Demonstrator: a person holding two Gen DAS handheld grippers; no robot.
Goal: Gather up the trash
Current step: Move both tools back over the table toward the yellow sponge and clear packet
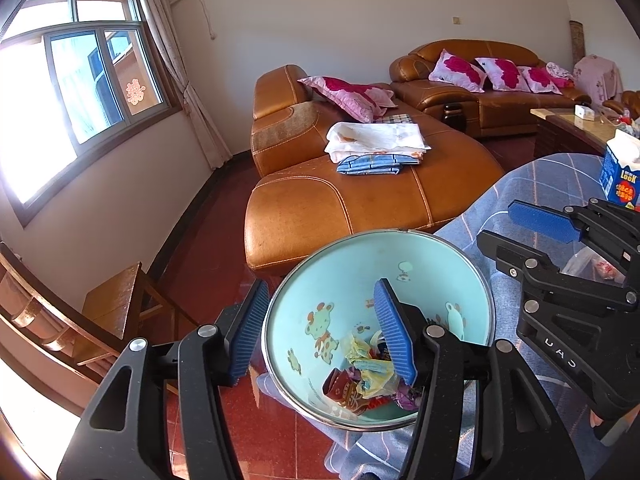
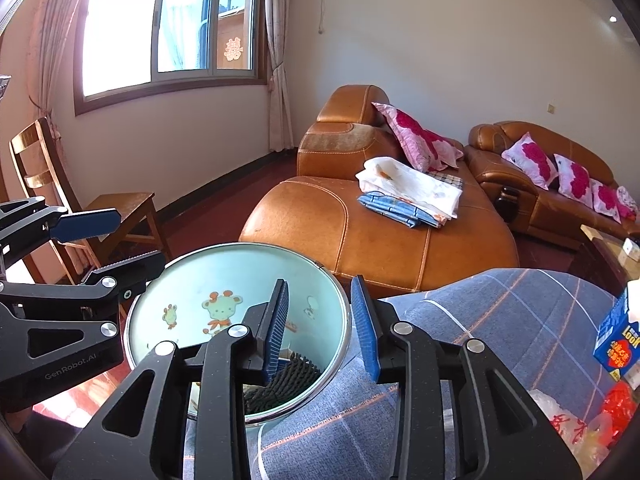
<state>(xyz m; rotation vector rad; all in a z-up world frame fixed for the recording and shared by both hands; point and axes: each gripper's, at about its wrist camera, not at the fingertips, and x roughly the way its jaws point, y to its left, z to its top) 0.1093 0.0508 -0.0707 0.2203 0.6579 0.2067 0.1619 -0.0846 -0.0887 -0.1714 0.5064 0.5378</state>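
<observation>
The left gripper [image 1: 320, 332] is held with its jaws spread wide; its blue ribbed pads [image 1: 394, 334] face each other. The right gripper [image 2: 324, 330] is likewise parted, jaws standing apart at a narrower gap. Neither appears to clamp anything, though fingertip contact is partly hidden. Both point forward, side by side.

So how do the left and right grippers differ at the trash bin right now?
The left gripper straddles the bin's left rim; the right gripper straddles its right rim. The left gripper's jaws gape wider than the right gripper's. Both are open, one finger inside the bin, one outside.
</observation>
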